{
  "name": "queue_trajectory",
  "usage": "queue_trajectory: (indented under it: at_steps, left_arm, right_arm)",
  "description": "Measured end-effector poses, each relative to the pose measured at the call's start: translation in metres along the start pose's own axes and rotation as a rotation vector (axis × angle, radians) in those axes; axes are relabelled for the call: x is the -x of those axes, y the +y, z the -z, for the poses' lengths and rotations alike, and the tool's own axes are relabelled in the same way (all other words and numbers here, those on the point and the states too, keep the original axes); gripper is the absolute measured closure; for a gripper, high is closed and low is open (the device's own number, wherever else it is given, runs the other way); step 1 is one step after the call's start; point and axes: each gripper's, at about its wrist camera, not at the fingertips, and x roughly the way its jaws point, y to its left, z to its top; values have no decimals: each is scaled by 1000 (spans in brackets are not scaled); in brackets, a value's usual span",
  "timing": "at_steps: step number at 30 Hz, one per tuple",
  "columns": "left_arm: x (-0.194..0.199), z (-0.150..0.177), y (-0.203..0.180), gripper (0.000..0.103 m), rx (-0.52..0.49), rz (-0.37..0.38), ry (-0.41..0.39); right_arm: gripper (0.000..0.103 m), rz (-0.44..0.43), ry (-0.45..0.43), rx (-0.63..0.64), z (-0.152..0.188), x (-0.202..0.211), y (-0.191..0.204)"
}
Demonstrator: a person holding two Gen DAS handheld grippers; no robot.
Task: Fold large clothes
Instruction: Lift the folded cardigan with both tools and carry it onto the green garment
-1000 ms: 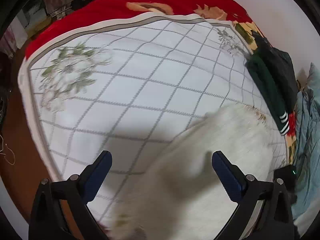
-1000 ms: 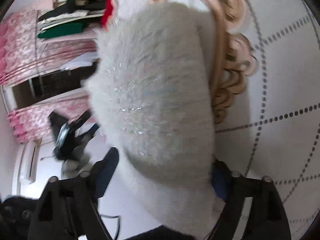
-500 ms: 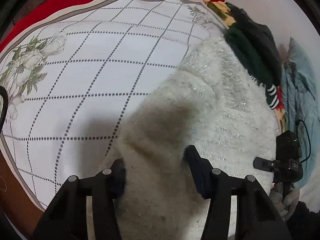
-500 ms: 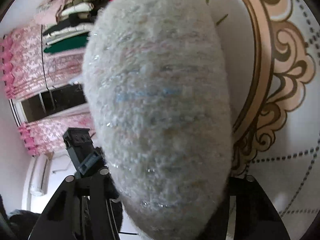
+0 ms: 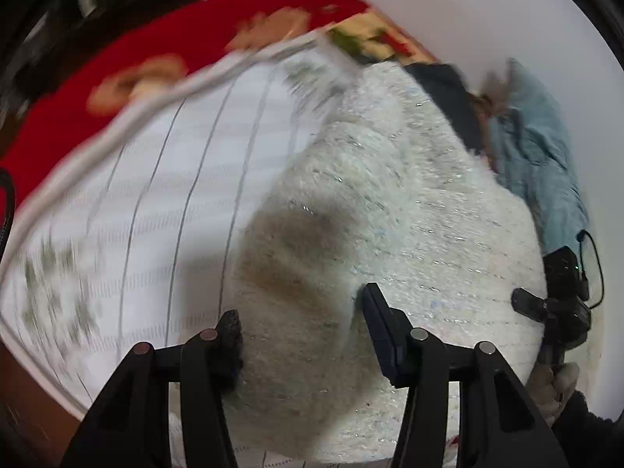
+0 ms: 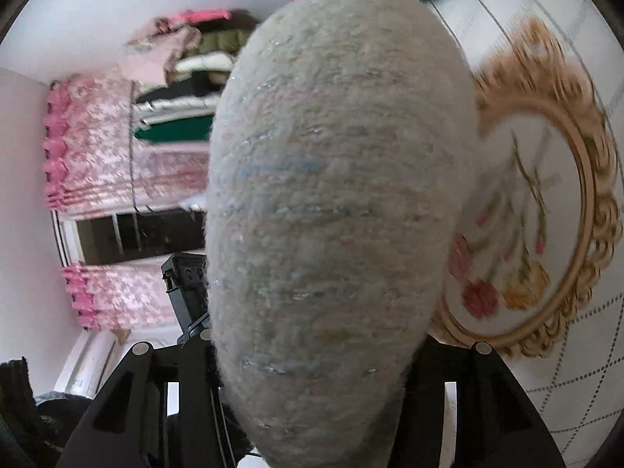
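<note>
A fold of the fluffy white sweater (image 5: 390,202) is pinched between the left gripper's (image 5: 302,323) fingers (image 5: 380,327). The right gripper's (image 6: 312,355) fingers are clamped on the sweater too, blocking that view. It is spread over the bed's quilt (image 5: 156,195), beside dark clothes (image 5: 448,93) and a blue garment (image 5: 538,156).

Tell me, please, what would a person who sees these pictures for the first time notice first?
The fluffy white sweater dominates: in the right wrist view it fills the middle, bunched between the fingers of the right hand-held gripper. In the left wrist view it spreads over the white quilted bedspread, with a fold caught in the left hand-held gripper. Next comes the bright red blanket along the bed's far edge.
</note>
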Motion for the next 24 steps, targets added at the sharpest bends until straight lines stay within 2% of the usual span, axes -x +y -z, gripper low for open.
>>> queue_trajectory:
  at_steps: [8,14,18,21,24]
  left_arm:
    - [41,-122,-72,56,-193,61,-92]
    - [46,-215,-131,56,-225,116,-177]
    - [4,-272,-162,56,-245,137,-190]
    - [-66,-301,-171,56,-226,137,-129]
    - [-150,-314,-165,56,-195,94,-37]
  right_arm:
    - [50,-64,-175,76,-69,82,90]
    - [50,-105,-257,158,-173,161,147]
    - [50,-124,-287,133,-263,203,135]
    - [50,-107,-277,71,-332,227,89]
    - [51,-13,-264,-17,-385,244,27]
